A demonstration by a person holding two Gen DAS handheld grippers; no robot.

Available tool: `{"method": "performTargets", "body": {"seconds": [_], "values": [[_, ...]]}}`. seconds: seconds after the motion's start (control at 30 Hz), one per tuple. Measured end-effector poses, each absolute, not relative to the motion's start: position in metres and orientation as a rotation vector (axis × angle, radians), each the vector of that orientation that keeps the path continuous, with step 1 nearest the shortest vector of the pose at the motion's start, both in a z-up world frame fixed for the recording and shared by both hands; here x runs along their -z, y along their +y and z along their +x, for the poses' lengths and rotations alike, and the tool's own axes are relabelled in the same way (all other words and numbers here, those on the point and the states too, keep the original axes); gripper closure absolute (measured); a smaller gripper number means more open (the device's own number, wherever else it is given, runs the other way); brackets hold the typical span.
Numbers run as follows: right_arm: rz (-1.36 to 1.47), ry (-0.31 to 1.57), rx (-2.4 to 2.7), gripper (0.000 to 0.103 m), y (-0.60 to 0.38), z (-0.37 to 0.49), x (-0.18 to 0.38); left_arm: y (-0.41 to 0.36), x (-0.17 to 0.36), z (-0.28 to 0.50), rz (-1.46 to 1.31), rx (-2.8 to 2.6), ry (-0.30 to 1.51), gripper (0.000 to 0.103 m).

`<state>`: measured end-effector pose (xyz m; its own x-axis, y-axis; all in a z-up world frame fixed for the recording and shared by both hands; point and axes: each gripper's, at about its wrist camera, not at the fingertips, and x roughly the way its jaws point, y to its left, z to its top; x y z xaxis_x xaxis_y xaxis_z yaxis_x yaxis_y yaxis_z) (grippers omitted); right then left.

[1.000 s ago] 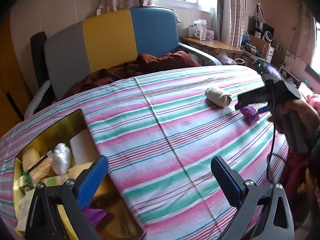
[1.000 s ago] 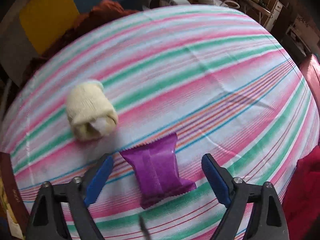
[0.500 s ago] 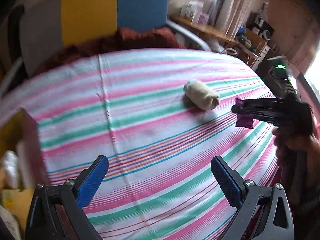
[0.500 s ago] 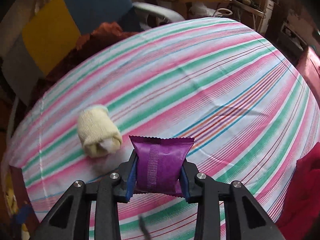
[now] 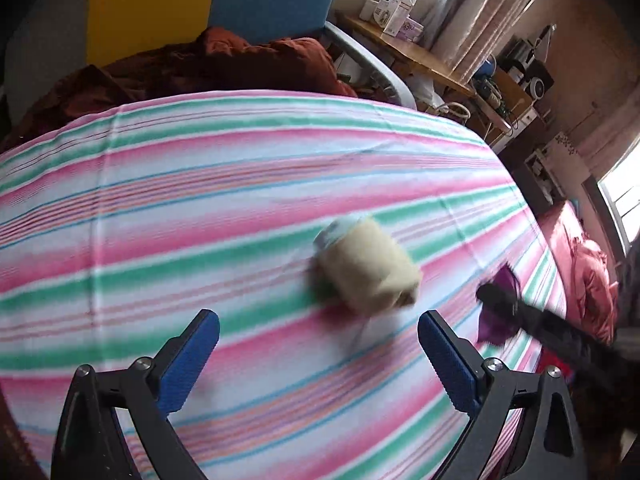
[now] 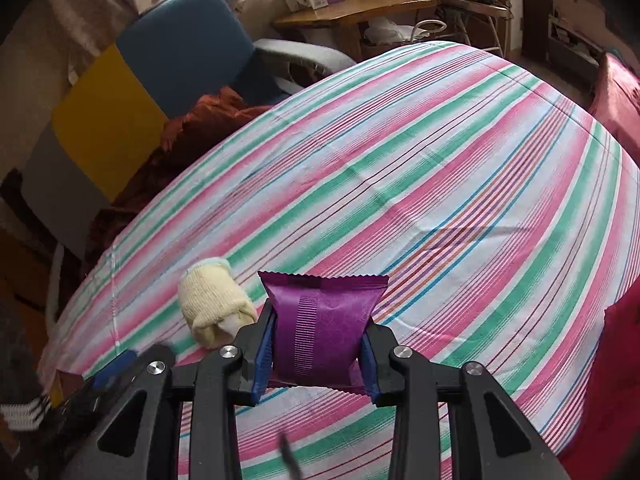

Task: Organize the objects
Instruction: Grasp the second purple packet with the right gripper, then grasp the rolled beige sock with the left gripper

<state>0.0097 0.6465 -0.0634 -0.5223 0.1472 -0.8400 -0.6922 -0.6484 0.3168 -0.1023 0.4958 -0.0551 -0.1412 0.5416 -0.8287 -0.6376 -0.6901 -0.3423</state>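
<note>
My right gripper (image 6: 316,350) is shut on a purple snack packet (image 6: 322,324) and holds it above the striped tablecloth (image 6: 440,184). To its left a rolled cream sock (image 6: 214,308) lies on the cloth. In the left wrist view the same sock (image 5: 370,270) lies just beyond my left gripper (image 5: 318,344), whose blue pads stand wide apart and are closing, with nothing between them. At the right edge of that view the right gripper (image 5: 496,300) appears as a dark arm with the purple packet (image 5: 498,310) in it.
A sofa with yellow and blue panels (image 5: 208,4) and a dark red blanket (image 5: 224,64) sits beyond the table's far edge. A wooden shelf with boxes (image 5: 396,32) stands at the back right. Red fabric (image 5: 592,276) lies off the table's right side.
The right gripper closed on the purple packet and lifted it off the cloth. The left gripper swung away from the gold box toward the cream sock, which now lies close ahead of its pads.
</note>
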Motion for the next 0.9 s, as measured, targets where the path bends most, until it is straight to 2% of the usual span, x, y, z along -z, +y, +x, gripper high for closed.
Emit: {"method": "performTargets", "body": {"seconds": [0.17,0.23,0.37,0.47,0.5,0.53,0.63,0.9], "values": [[-1.002,0.945,-2.177,0.067,0.658,0.020,0.058,0.531,0.058,-0.115,-1.331,-1.953,0.084,0.008],[-0.980,0.964,-2.169,0.067,0.661,0.024,0.058,0.544,0.064,-0.117,-1.330,-1.968,0.098,0.012],[-0.981,0.973,-2.161,0.067,0.666,0.022,0.060,0.567,0.088,-0.121,-1.396,-1.965,0.182,0.017],[-1.006,0.959,-2.170,0.067,0.664,0.018,0.062,0.566,0.087,-0.111,-1.300,-1.997,0.236,0.020],[-1.015,0.952,-2.177,0.067,0.663,0.016,0.063,0.563,0.085,-0.108,-1.276,-1.995,0.252,0.029],[-1.026,0.947,-2.186,0.067,0.661,0.013,0.064,0.560,0.084,-0.106,-1.267,-1.988,0.260,0.045],[-1.065,0.914,-2.223,0.067,0.654,0.004,0.065,0.543,0.082,-0.102,-1.257,-1.971,0.267,0.049],[-1.298,0.807,-2.432,0.067,0.611,-0.032,0.071,0.450,0.082,-0.071,-1.185,-2.027,0.291,0.049]]}}
